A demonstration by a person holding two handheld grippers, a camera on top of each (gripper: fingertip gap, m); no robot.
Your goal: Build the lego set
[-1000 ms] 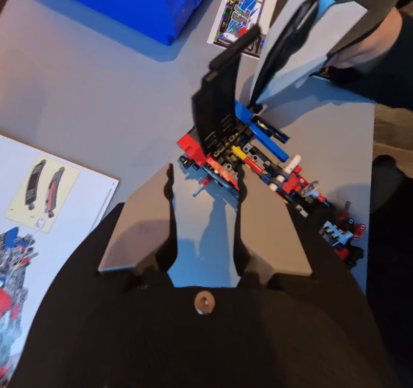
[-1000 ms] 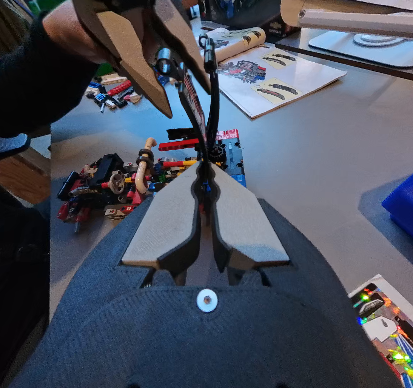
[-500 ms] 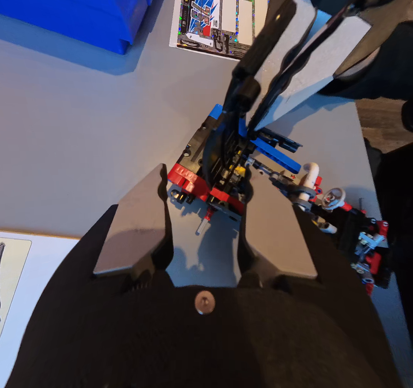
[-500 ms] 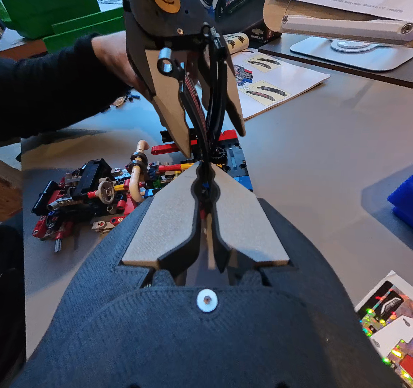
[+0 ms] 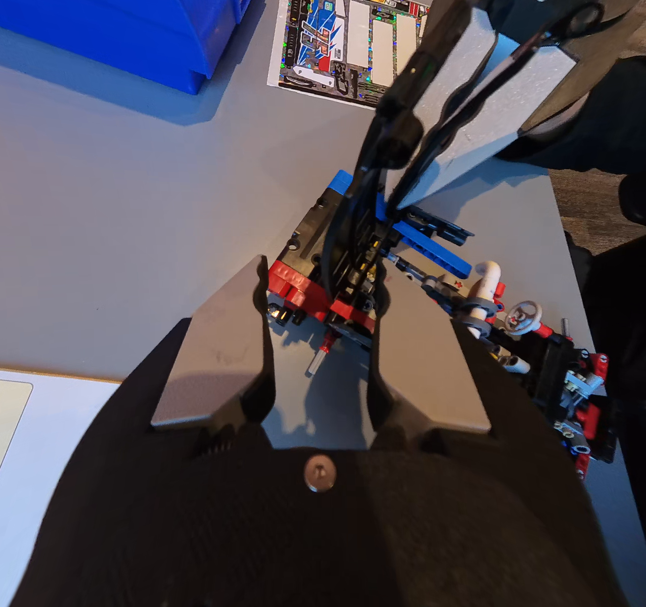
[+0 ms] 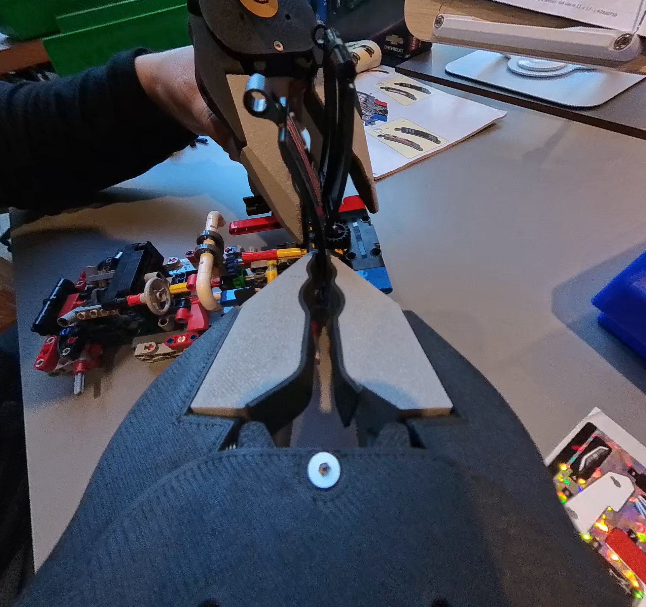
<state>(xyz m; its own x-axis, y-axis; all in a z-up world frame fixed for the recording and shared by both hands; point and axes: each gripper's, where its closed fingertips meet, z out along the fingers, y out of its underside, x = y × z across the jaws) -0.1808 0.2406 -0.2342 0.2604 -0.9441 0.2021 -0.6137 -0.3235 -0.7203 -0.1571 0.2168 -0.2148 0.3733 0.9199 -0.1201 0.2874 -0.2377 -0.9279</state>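
Observation:
A partly built lego car (image 5: 300, 286) of red, black and blue parts lies on the grey table; it also shows in the right wrist view (image 6: 140, 296). My right gripper (image 6: 320, 265) is shut on the lower end of two black curved panels (image 6: 335, 135), one with a red stripe, held upright over the car's end. In the left wrist view the right gripper (image 5: 391, 205) comes down from the upper right with the panels (image 5: 395, 128). My left gripper (image 5: 320, 275) is open over the car's red end. In the right wrist view the left gripper's fingers (image 6: 272, 177) straddle the panels.
A blue bin (image 5: 122, 13) and a shiny sticker sheet (image 5: 349, 38) lie beyond the car. An open instruction booklet (image 6: 419, 125) lies behind the left gripper, with a white stand base (image 6: 542, 76) and green bins (image 6: 105, 24) farther back. The table edge (image 5: 573, 240) runs near the car. The gap from one gripper's tips to the other's is roughly 5 cm.
My left gripper has moved in toward the car, and its open fingers now straddle the upright panels. My right gripper has stayed shut on the panels in much the same place.

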